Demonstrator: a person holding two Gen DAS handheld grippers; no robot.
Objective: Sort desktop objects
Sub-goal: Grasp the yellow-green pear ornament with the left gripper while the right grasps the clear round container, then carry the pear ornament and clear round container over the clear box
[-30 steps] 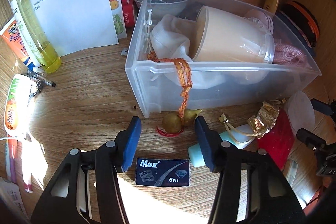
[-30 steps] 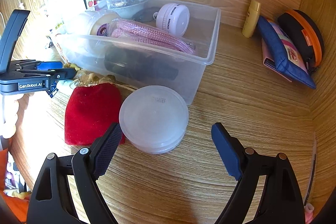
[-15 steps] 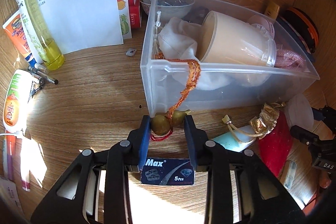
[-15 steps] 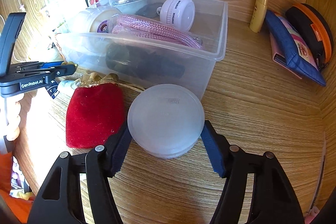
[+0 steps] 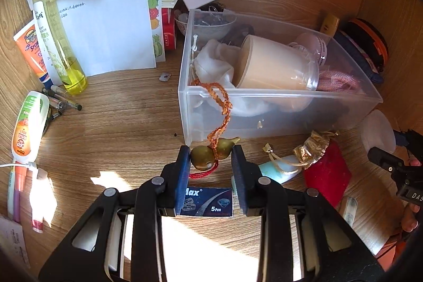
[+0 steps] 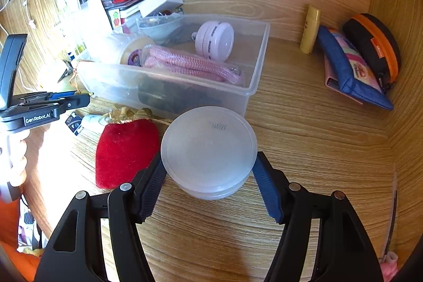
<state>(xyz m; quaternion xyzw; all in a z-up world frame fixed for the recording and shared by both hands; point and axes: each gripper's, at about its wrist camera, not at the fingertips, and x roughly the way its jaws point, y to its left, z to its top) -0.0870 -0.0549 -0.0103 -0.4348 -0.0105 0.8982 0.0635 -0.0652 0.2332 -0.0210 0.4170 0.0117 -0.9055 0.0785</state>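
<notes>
My left gripper (image 5: 211,159) is shut on a small brass gourd charm (image 5: 211,153), held just above the desk; its orange cord (image 5: 222,107) runs up over the rim of the clear plastic bin (image 5: 264,118). My right gripper (image 6: 208,176) is shut on a round frosted plastic container (image 6: 208,147) in front of the bin (image 6: 253,86), raised slightly off the desk. The bin holds a beige cup (image 5: 275,65), white cloth (image 5: 214,62), a pink cord (image 6: 190,65) and a white jar (image 6: 214,40).
A red velvet pouch (image 6: 124,149) lies left of the container. A dark "Max" box (image 5: 206,200) lies under my left gripper. Bottles and tubes (image 5: 55,25) and papers (image 5: 105,17) stand at the left. Pouches (image 6: 354,65) and a yellow tube (image 6: 310,28) sit at the right wall.
Both grippers went from open to shut: the left moved forward and closed on the gourd charm, the right closed on the round container and raised it a little.
</notes>
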